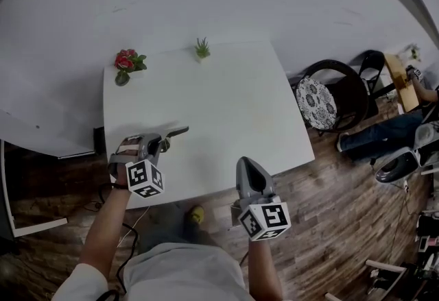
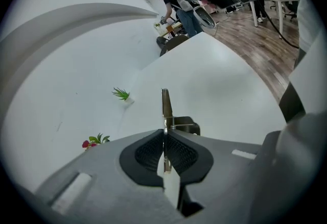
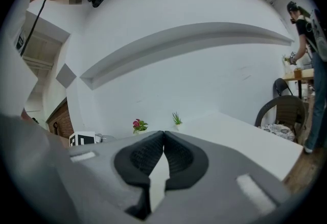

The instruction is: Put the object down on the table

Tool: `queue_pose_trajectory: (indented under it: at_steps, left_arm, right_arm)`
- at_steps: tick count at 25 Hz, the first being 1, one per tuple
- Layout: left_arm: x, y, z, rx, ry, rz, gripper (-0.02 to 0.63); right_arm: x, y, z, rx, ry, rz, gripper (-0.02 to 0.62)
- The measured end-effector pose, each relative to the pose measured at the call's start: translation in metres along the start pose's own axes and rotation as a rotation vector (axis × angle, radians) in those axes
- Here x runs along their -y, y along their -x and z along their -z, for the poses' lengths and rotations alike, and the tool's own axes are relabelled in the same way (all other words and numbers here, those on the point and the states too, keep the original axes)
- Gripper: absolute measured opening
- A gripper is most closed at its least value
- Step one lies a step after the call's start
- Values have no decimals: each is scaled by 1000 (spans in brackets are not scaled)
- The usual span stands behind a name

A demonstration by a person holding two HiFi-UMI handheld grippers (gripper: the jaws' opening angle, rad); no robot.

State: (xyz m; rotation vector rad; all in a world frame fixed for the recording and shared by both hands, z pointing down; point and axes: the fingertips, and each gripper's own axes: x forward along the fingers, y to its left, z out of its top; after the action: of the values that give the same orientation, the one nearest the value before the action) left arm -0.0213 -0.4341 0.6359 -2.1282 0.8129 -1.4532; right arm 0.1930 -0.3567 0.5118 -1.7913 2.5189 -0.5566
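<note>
The left gripper [image 1: 162,142] is clamping a thin metal object [image 1: 177,132] edge-on, angling it down over the table's [image 1: 226,101] near-left corner, probably for setting down. The right gripper [image 1: 248,164] is hovering at the near edge, closed and empty.

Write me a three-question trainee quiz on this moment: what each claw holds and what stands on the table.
1. True or false: the right claw is shut with nothing in it.
2. What is the left claw clamped on? A) a thin metal tool B) a cup C) nothing
3. Fill in: the red-flowered plant and the small green plant stand along the table's ____ edge, as seen in the head view.

Key: 1 true; 2 A; 3 far (the edge by the wall).
</note>
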Motion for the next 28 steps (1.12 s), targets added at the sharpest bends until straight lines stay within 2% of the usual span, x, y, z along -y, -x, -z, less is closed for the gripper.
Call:
queue_pose_trajectory:
  at_steps: [14, 28]
  left_arm:
    - [31, -34, 12, -47, -111, 63, 12]
    - [48, -38, 11, -44, -98, 119, 31]
  right_arm:
    - [8, -3, 16, -33, -16, 19, 3]
    - [3, -4, 17, -32, -13, 11, 3]
